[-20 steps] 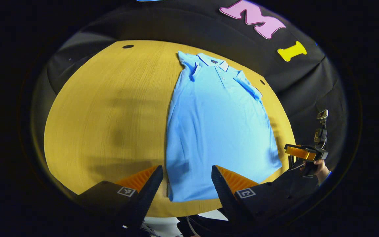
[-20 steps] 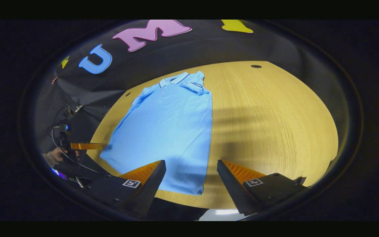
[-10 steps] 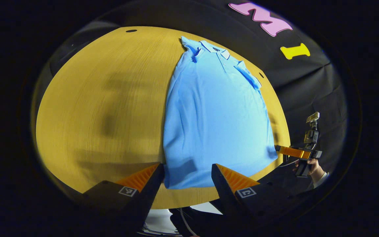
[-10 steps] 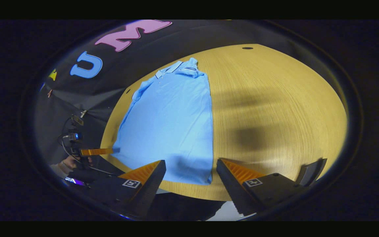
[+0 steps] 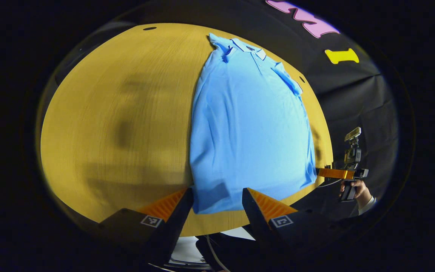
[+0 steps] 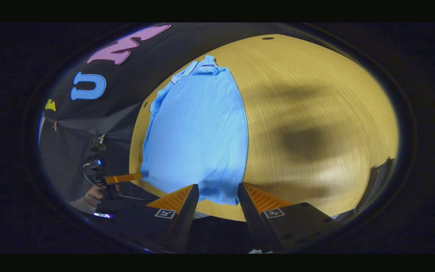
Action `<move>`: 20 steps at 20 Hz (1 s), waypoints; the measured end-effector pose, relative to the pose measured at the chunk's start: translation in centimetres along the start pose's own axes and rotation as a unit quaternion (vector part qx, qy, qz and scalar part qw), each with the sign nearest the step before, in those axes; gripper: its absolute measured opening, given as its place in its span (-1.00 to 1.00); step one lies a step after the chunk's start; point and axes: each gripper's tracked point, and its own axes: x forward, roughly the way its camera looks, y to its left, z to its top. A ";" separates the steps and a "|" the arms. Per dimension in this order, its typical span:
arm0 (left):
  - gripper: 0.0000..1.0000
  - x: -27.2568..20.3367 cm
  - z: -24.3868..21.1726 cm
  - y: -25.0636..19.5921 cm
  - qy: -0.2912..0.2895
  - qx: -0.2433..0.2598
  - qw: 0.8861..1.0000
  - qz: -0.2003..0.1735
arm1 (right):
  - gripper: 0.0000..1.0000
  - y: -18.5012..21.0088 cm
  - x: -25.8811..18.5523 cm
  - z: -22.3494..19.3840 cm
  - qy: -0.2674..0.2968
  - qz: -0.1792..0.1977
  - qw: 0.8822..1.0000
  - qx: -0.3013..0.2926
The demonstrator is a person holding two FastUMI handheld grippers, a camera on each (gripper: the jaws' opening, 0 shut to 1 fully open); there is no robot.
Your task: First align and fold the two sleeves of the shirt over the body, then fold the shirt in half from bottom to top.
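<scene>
Light-blue polo shirt (image 5: 249, 124) lies flat on the yellow wooden table (image 5: 127, 113), collar toward 12 o'clock, both sleeves folded in. Left gripper (image 5: 217, 202) and right gripper (image 6: 217, 196) are each released, fingers parted at either hem corner at 6 o'clock, gripping nothing.

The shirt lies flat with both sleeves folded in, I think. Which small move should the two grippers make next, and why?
Probably close both on the hem. The shirt lies flat on the table, sleeves already over the body. The left gripper and the right gripper each stand open at a bottom corner, the hem between the fingers but seemingly not yet pinched. Gripping there prepares the bottom-to-top fold.
</scene>
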 end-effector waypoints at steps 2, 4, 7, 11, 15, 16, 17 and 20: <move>0.76 0.0 0.1 0.1 -0.001 0.006 1.000 0.002 | 0.01 0.0 0.3 -0.5 0.002 0.004 1.000 0.005; 0.75 0.1 0.0 0.0 -0.002 0.010 1.000 0.003 | -0.14 0.2 0.5 -0.9 0.009 0.016 0.999 0.031; 0.74 0.1 0.0 0.1 -0.004 0.008 1.000 0.003 | -0.14 -0.2 1.3 -1.3 0.013 0.019 0.998 0.056; 0.74 -0.1 0.1 0.1 -0.003 0.003 1.000 0.003 | -0.89 -0.4 1.2 -1.2 0.006 0.029 0.997 0.074; 0.70 -0.1 0.0 0.3 -0.005 0.007 1.000 0.011 | -0.90 -0.3 1.4 -0.8 0.000 0.042 0.996 0.081; 0.67 0.0 0.1 0.3 -0.007 0.008 1.000 0.007 | -0.90 -0.2 1.4 -0.9 0.003 0.047 0.996 0.082; 0.60 0.3 -0.1 0.8 -0.007 0.006 1.000 0.017 | -0.90 -0.1 1.5 -0.8 0.005 0.054 0.995 0.087; -0.70 0.1 0.6 1.0 -0.020 -0.005 1.000 0.021 | -0.90 0.3 1.8 -0.1 0.003 0.077 0.992 0.096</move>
